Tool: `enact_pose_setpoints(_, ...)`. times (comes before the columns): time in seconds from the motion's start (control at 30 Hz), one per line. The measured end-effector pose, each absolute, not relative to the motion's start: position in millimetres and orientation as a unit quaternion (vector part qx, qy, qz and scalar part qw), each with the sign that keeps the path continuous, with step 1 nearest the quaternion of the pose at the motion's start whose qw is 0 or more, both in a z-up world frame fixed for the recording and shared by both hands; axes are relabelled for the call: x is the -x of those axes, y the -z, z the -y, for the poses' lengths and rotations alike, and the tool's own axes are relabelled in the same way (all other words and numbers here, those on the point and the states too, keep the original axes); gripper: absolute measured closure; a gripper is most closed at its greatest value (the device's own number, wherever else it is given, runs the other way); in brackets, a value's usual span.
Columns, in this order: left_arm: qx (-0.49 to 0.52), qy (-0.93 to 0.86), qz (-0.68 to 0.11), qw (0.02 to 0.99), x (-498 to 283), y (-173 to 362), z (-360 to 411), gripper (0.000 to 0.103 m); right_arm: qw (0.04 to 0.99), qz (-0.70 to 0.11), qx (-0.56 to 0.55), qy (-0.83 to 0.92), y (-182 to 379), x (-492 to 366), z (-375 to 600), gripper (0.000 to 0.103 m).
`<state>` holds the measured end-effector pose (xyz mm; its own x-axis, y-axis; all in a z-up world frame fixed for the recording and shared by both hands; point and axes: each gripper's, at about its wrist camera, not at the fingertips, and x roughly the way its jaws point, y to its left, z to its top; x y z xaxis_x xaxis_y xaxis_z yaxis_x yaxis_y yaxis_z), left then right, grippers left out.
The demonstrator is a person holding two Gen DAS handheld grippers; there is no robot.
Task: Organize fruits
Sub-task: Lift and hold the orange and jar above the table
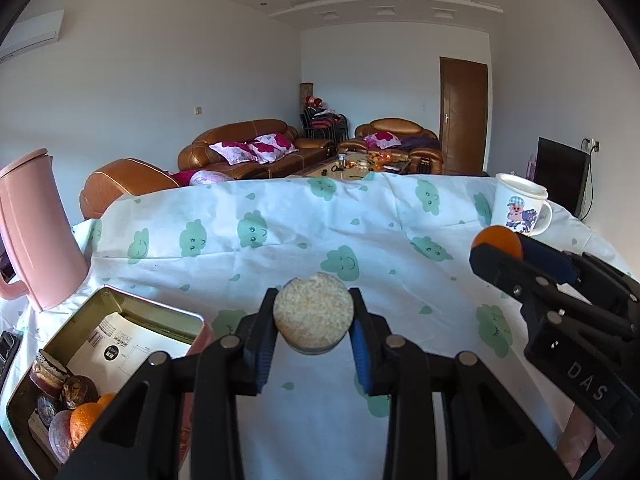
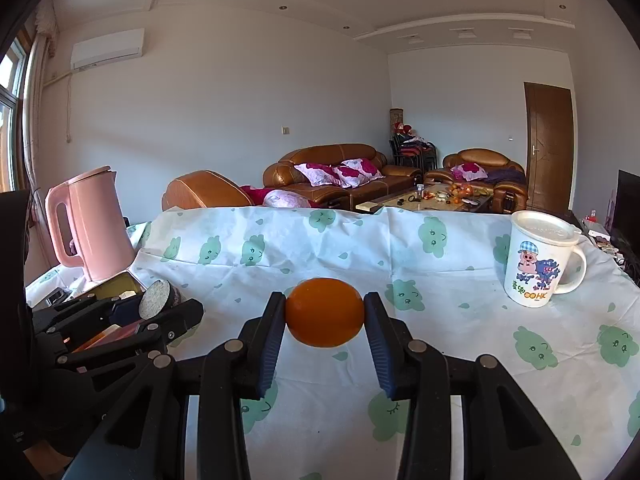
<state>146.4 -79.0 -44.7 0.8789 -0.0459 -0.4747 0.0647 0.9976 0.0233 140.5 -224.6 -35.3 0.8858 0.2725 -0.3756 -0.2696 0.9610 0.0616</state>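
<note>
While our left gripper (image 1: pixel 314 322) pinched the round sesame-crusted cake (image 1: pixel 313 312) and the right gripper (image 2: pixel 325 314) the smooth orange (image 2: pixel 325 312) only at the jaws' tips, we judged either could slip onto the worktop.

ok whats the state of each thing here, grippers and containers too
left gripper: shut on the round cake, held off the cloth
right gripper: shut on the orange, held off the cloth
tin: open, holding pastries and an orange in its near end
mug: upright, lid on
kettle: upright, lid shut
</note>
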Motion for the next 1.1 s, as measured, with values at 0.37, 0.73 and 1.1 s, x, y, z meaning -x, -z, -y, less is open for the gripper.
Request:
enact_pose_setpoints(0.37, -0.034, 0.024, -0.22, 0.975, -136, 41, 83, 0.069, 0.975, -0.169, 0.012, -0.142, 32, -126, 219, 0.061)
enact_pose_setpoints(0.73, -0.025, 0.032, -0.227, 0.973, -123, 41, 75, 0.069, 0.973, -0.172, 0.026, -0.151, 32, -109, 208, 0.061)
enact_pose_setpoints(1.1, -0.016, 0.042, -0.235, 0.971, -105, 41, 61, 0.069, 0.97, -0.183, 0.028, -0.158, 33, -90, 197, 0.061)
